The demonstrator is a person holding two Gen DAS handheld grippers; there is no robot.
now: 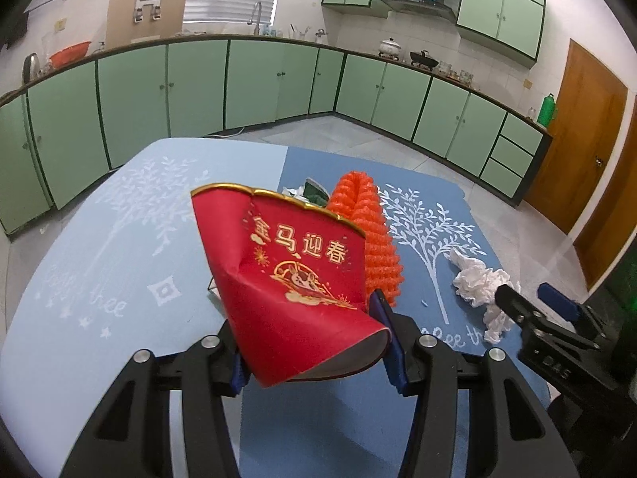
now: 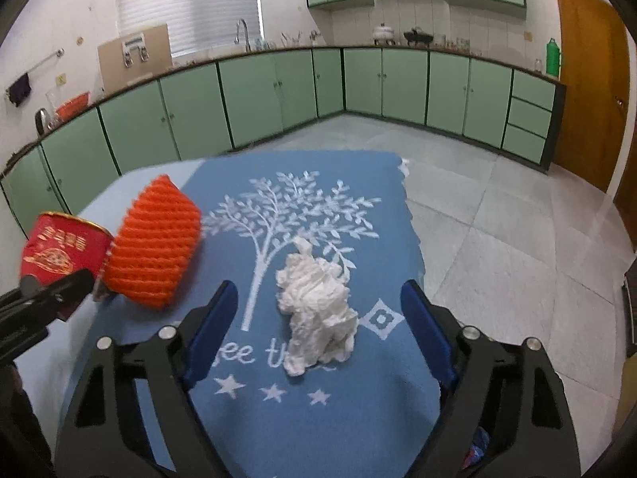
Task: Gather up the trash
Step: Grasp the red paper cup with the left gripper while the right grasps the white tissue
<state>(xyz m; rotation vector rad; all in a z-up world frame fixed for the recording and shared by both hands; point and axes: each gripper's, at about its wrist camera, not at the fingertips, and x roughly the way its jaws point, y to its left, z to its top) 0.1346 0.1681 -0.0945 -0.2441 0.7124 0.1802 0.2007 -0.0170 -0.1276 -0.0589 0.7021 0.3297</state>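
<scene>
My left gripper (image 1: 314, 342) is shut on a crushed red paper cup (image 1: 294, 279) with gold print, held above the blue table mat (image 1: 119, 279). The cup also shows at the left of the right wrist view (image 2: 59, 253). An orange foam net sleeve (image 1: 370, 231) lies on the mat just behind the cup; it also shows in the right wrist view (image 2: 153, 241). A crumpled white tissue (image 2: 318, 306) lies on the mat between the open fingers of my right gripper (image 2: 318, 330). The tissue (image 1: 481, 283) and right gripper (image 1: 533, 302) show at the right of the left wrist view.
More small scraps, white and dark green (image 1: 308, 193), lie behind the cup. The mat's right edge (image 2: 414, 231) drops to a tiled floor (image 2: 517, 239). Green kitchen cabinets (image 1: 199, 83) line the far walls, with a wooden door (image 1: 589, 151) at right.
</scene>
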